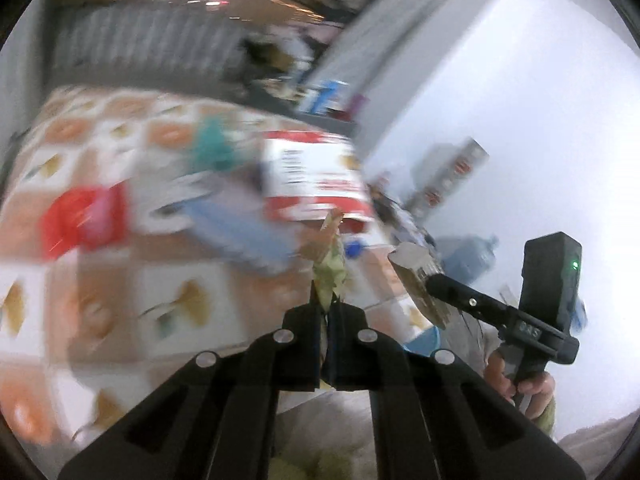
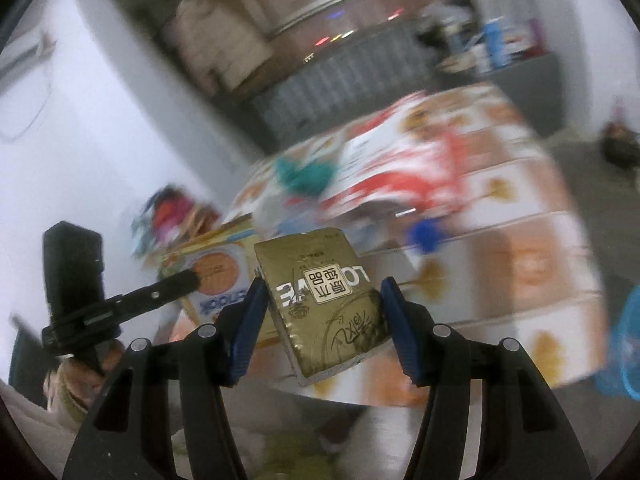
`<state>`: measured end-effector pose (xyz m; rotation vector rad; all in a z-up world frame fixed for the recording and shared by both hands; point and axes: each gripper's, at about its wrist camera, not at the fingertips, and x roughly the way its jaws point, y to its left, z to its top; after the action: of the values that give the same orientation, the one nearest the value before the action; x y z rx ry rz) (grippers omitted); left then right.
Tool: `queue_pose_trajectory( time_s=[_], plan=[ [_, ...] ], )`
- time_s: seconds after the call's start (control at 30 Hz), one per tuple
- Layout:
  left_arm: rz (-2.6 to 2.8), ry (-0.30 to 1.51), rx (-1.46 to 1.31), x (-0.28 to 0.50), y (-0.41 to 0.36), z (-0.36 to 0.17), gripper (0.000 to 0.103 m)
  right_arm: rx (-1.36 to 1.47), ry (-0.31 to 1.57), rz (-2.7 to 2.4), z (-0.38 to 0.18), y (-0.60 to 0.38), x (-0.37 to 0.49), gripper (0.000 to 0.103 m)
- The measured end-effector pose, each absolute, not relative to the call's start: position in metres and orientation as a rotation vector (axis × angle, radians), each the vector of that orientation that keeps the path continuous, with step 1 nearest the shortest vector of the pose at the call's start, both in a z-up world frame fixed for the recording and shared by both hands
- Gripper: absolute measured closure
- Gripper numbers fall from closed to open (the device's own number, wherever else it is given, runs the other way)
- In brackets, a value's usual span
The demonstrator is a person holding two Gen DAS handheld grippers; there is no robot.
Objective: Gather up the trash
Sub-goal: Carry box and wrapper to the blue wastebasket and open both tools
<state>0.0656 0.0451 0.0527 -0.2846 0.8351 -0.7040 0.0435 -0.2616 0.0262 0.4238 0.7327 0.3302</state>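
In the left wrist view my left gripper is shut on a crumpled green-and-brown wrapper that sticks up out of its tips, above the patterned tablecloth. In the right wrist view a gold tissue pack sits tilted between the blue pads of my right gripper, which press on its two sides. The left wrist view shows the same gold pack from the side, held up at the right. Both views are blurred by motion.
On the table lie a red-and-white bag, a red packet, a teal scrap, a blue cap and a biscuit box. A blue basket is at the right edge. A white wall and a water jug stand behind.
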Motion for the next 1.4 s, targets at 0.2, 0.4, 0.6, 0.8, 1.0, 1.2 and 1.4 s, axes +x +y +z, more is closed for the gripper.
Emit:
queue_pose_trajectory(
  time_s=[0.2,0.4,0.6,0.8,1.0,1.2,1.4],
  plan=[
    [-0.943,0.862,-0.109,0.087,-0.084,0.072,0.101,0.570,0.635,0.041,0.030,-0.374,-0.002,0.048],
    [-1.134,0.902,0.132,0.094,-0.249,0.068,0.101,0.721,0.621,-0.250,0.003,-0.489,-0.039,0.048],
    [-1.208,0.989,0.354,0.090,-0.393,0.020,0.100,0.887,0.672,-0.431,-0.060,-0.579,-0.045,0.048],
    [-1.212,1.072,0.436,0.092,-0.491,-0.046,0.100,1.083,0.676,-0.532,-0.125,-0.653,-0.047,0.045],
    [-1.165,1.094,0.460,0.101,-0.546,-0.101,0.069,1.165,0.705,-0.637,-0.179,-0.692,-0.045,0.031],
    [-1.158,1.101,0.452,0.092,-0.550,-0.096,0.060,1.163,0.718,-0.674,-0.181,-0.684,-0.063,0.030],
    [-1.144,1.033,0.491,0.079,-0.519,-0.051,0.052,0.996,0.740,-0.692,-0.138,-0.661,-0.063,0.024]
  ],
)
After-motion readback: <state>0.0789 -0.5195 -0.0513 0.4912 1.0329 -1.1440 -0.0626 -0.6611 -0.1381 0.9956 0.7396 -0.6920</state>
